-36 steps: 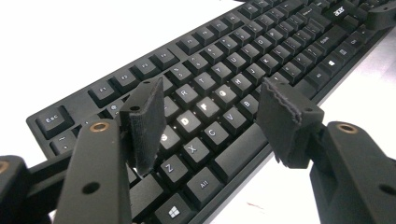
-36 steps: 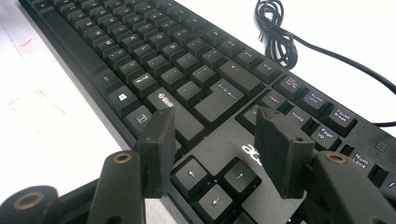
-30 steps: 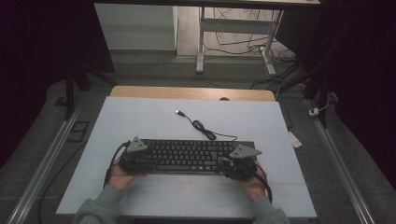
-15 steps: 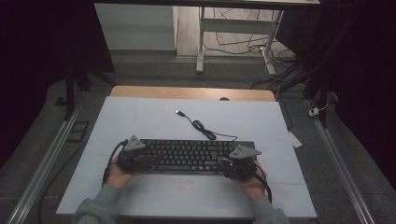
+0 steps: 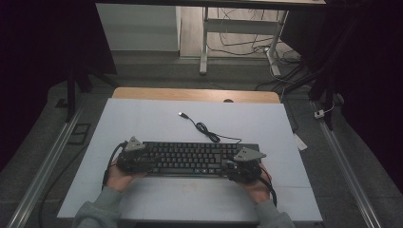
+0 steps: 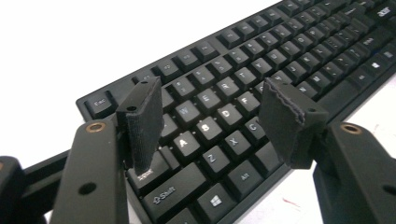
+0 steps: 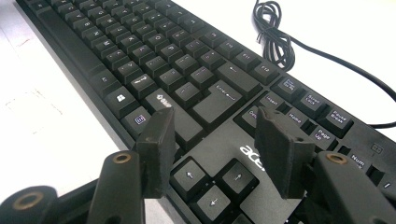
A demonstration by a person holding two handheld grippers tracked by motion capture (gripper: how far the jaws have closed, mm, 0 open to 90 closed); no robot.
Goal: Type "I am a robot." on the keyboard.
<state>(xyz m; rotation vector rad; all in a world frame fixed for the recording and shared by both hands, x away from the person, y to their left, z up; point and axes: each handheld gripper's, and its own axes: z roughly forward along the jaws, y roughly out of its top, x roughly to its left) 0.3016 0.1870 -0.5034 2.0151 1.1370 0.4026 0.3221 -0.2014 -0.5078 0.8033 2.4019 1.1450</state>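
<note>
Nearest the camera in the high view, two grey sleeves enter from the bottom edge, each hand holding a gripper over one end of a black keyboard (image 5: 195, 159). The left gripper (image 5: 132, 159) sits over the keyboard's left end; the right gripper (image 5: 243, 167) sits over its right end, each topped by a grey three-cornered plate.

In the left gripper view, the left gripper (image 6: 212, 119) has its jaws spread apart with nothing between them, poised above the letter keys near A, S and the Shift key; whether the pads touch the keys cannot be told. In the right gripper view, the right gripper (image 7: 212, 149) likewise stands with jaws apart and empty, over the arrow keys and the bare panel above them.

The keyboard lies flat on the near half of the pale table (image 5: 142, 118), its long side parallel to the front edge. Beyond it, the keyboard's black cable (image 5: 206, 130) runs from the rear edge, loops into a small bundle, and ends in a plug (image 5: 182, 114) lying free toward the middle of the table.
</note>
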